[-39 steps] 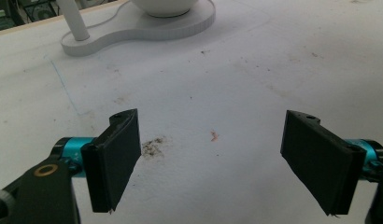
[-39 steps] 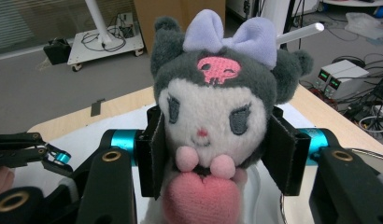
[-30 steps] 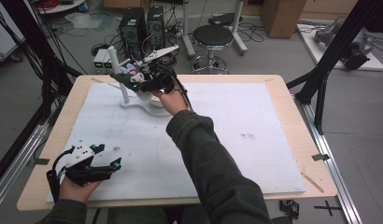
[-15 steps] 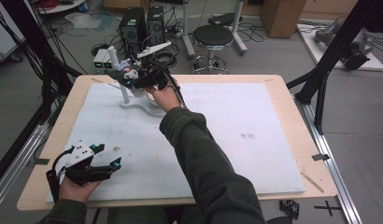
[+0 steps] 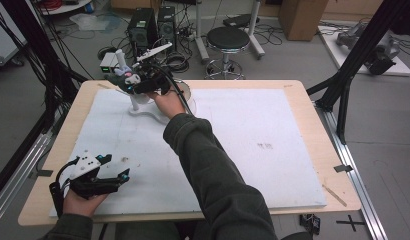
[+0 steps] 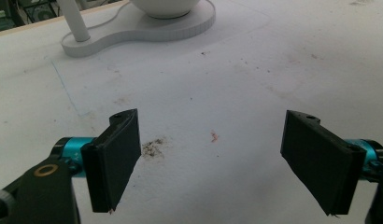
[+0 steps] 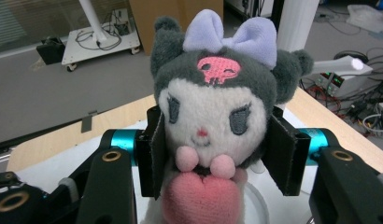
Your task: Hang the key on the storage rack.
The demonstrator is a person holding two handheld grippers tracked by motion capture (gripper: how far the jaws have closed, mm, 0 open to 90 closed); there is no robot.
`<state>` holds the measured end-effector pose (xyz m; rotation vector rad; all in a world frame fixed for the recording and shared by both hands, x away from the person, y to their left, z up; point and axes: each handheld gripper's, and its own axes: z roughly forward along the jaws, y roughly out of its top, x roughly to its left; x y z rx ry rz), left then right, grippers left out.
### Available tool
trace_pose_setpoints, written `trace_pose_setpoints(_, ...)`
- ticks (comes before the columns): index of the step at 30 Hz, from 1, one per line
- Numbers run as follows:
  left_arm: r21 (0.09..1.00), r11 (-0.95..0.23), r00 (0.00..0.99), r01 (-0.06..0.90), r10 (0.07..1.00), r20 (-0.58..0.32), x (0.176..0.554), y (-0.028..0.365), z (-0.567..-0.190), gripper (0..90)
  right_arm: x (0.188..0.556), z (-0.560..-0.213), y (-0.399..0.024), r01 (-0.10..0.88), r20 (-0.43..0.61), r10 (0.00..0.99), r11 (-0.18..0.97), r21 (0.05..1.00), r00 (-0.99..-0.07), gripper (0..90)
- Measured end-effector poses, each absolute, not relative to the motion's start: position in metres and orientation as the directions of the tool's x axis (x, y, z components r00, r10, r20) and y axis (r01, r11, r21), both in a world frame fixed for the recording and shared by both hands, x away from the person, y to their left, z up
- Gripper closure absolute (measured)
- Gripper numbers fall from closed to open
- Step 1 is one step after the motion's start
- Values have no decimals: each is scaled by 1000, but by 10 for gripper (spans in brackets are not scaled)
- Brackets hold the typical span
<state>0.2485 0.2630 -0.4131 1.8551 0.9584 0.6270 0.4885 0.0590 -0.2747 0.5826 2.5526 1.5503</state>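
Clamped on both cheeks of the plush toy, the right gripper pinches the soft head, body and pink heart hanging below the pads. Held up over the far left part of the table, just above the white stand with its upright post and bowl. Could slip: squashy filling, grip high on the head, weight dangling. Could also snag an ear or the lilac bow on the post, or knock the stand while coming down near it. Lowered off-centre, likely to tip over the bowl's rim onto the white mat. Spread wide and empty, the left gripper rests at the near left corner, well apart, no help if the toy drops.
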Motion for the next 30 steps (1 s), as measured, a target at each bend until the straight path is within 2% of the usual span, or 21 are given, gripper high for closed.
trace_pose_setpoints(30,897,-267,566,353,824,23,248,264,-413,203,504,-297,69,343,137,450,416,842,-882,462)
